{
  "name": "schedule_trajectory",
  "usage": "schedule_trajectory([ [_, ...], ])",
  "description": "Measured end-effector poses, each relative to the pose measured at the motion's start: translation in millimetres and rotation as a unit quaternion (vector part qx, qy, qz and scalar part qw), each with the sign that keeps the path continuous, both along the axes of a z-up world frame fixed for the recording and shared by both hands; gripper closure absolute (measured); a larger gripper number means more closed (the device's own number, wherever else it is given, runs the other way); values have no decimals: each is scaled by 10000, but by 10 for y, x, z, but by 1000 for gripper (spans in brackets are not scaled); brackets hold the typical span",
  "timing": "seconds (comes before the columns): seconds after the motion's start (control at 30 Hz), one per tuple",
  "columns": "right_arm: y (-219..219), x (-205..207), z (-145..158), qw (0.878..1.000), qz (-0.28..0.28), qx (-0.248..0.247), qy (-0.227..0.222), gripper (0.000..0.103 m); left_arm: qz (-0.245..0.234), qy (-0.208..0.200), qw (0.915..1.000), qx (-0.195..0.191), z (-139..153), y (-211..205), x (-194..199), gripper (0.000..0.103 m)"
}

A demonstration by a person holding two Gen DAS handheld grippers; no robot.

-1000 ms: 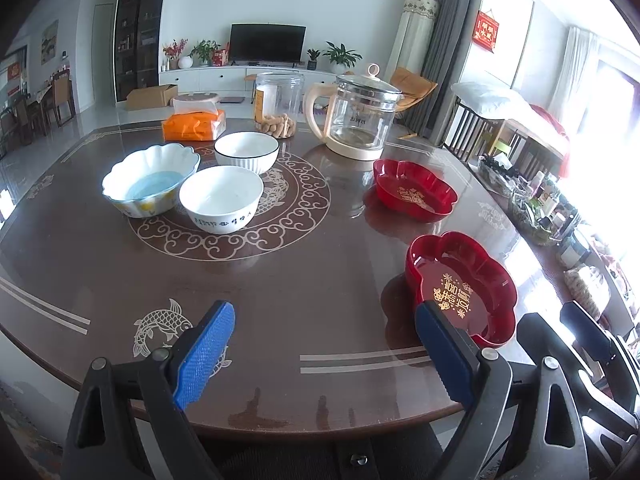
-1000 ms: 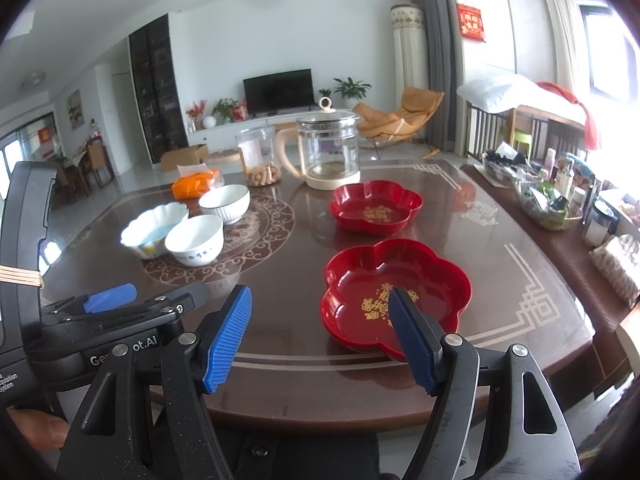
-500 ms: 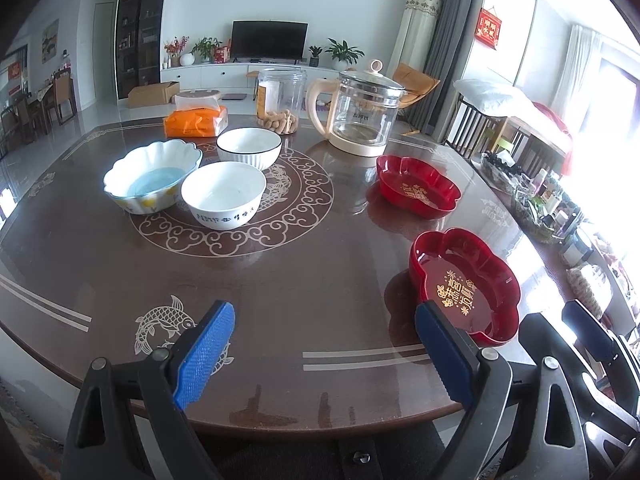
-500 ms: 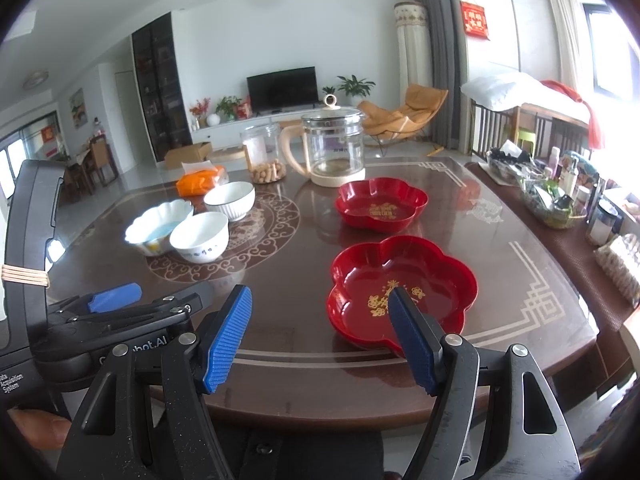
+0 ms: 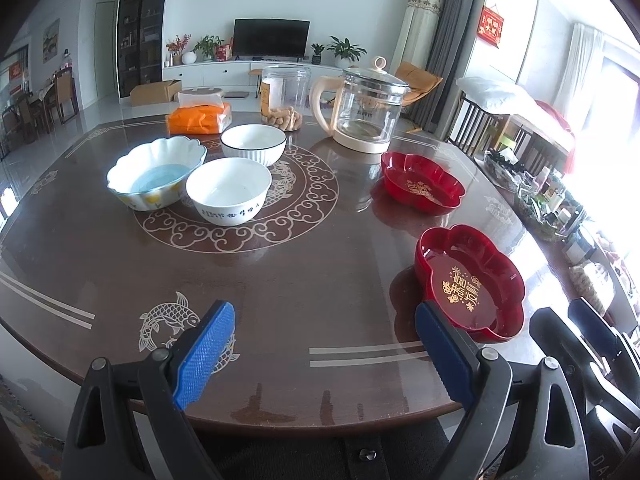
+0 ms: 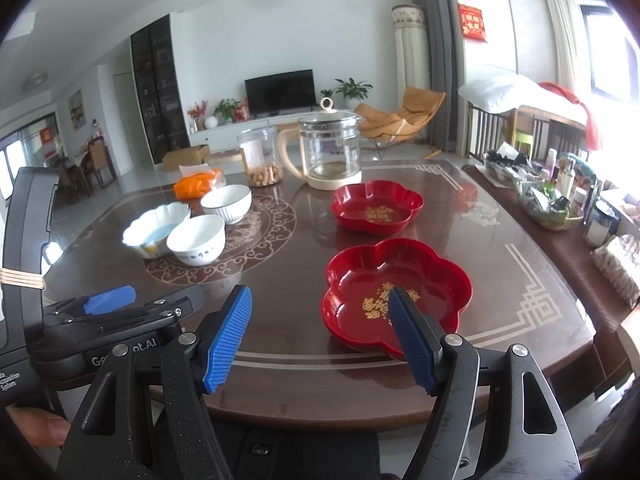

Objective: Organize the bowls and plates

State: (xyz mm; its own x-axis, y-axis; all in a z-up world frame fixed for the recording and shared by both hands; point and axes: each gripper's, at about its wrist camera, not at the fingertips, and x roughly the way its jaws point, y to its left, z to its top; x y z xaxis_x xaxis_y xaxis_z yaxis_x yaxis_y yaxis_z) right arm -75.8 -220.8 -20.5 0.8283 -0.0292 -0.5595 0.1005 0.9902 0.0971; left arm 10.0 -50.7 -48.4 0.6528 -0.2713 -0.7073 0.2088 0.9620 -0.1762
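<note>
Your left gripper [image 5: 324,344] hangs wide open and empty over the near table [image 5: 280,280] edge. Your right gripper [image 6: 320,332] is also open, holding nothing. Just ahead of its right finger sits a red flower-shaped plate [image 6: 396,292], a second red plate [image 6: 376,208] beyond it. Three bowls [image 5: 228,190] cluster farther off, ahead-left of both grippers.

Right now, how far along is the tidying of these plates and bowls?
Nothing looks done yet. The three bowls sit separately, and the two red plates lie apart on the table. Nothing is in hand: the left hand-held gripper and right hand-held gripper are both open and empty. All the stacking remains.
</note>
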Motion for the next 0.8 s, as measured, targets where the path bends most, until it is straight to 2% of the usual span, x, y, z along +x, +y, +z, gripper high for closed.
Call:
schedule_trajectory([
  [0.8,51,16,-77,9996,186,22,191,29,115,231,9997,-5,-135,98,34,11],
])
